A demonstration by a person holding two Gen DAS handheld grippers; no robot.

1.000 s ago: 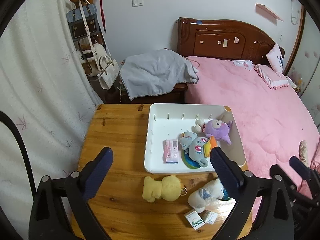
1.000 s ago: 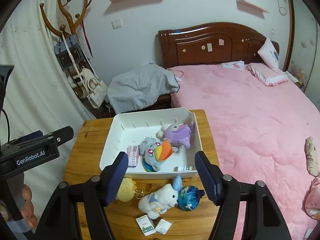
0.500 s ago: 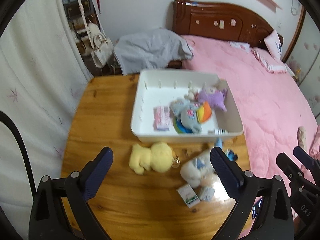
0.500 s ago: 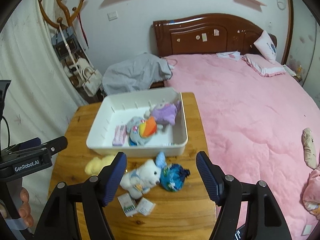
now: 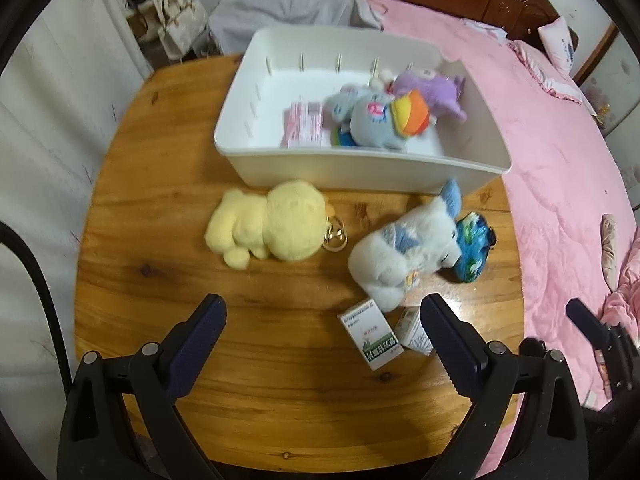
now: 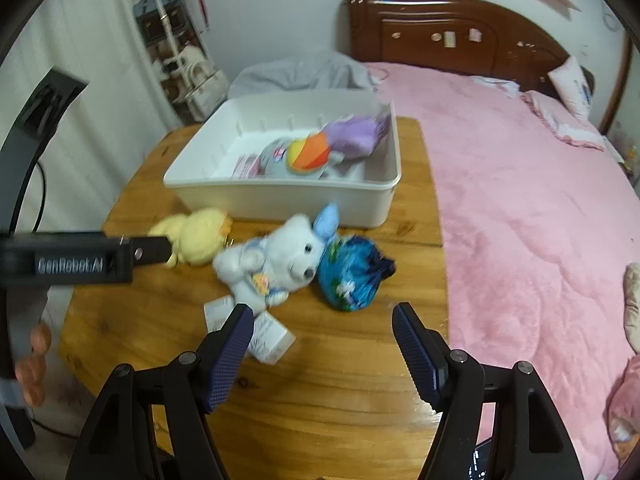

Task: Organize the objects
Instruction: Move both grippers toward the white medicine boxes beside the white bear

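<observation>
On the wooden table [image 5: 168,312] lie a yellow plush [image 5: 266,225] [image 6: 196,234], a white-and-blue plush dog [image 5: 408,246] [image 6: 276,258], a blue pouch [image 5: 472,246] [image 6: 350,274] and two small boxes [image 5: 370,334] [image 6: 266,332]. Behind them stands a white bin [image 5: 360,170] [image 6: 288,200] holding a grey rainbow plush [image 5: 380,122], a purple plush [image 5: 432,90] and a pink packet [image 5: 302,124]. My left gripper [image 5: 322,316] hangs open above the table in front of the yellow plush, empty. My right gripper [image 6: 324,322] is open and empty too, hovering just in front of the pouch.
A pink bed [image 6: 520,184] runs along the table's right edge. A grey cloth [image 5: 288,4] lies behind the bin, handbags [image 6: 200,88] hang at the back left. The left gripper's body [image 6: 72,262] crosses the right wrist view at left, with a person's fingers [image 6: 34,364] below.
Both grippers have come down and tipped toward the table, so the toys and boxes loom larger. Neither gripper's opening has changed, and nothing on the table has moved.
</observation>
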